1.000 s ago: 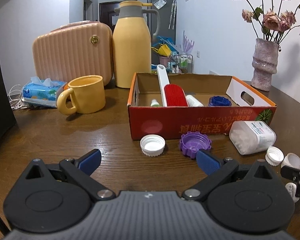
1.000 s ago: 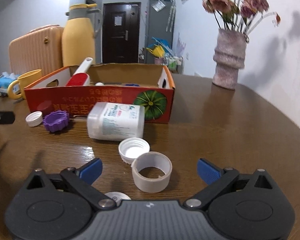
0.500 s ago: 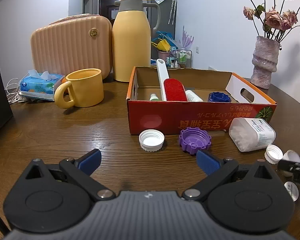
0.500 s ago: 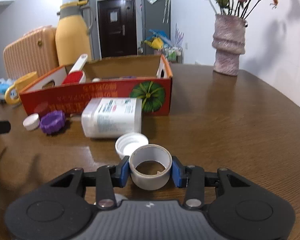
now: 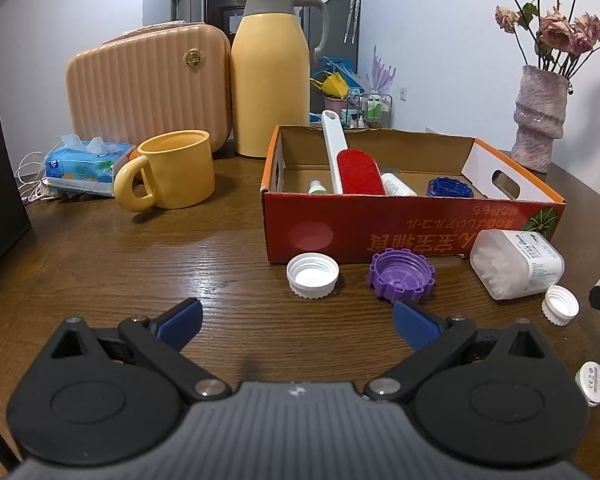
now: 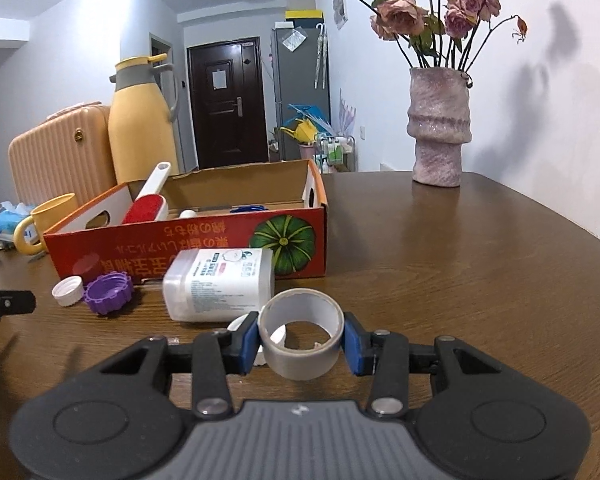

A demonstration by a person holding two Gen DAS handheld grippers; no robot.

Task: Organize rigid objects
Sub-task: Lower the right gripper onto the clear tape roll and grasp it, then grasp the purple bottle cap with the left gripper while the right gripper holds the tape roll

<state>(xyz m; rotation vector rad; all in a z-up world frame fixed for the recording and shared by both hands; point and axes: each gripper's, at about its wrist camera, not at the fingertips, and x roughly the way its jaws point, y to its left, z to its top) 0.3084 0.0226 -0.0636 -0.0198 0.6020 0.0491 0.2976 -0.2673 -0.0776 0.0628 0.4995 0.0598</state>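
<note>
Right tongs (image 6: 301, 346) clamped across a tape roll (image 6: 301, 334), held just above the table (image 6: 460, 280), near the box (image 6: 188, 248). Left tongs (image 5: 296, 320) stand open and empty. The smooth round roll could slip or tilt if the grip loosens during carry. A second ago the right jaws stood wide around the roll on the table.
</note>
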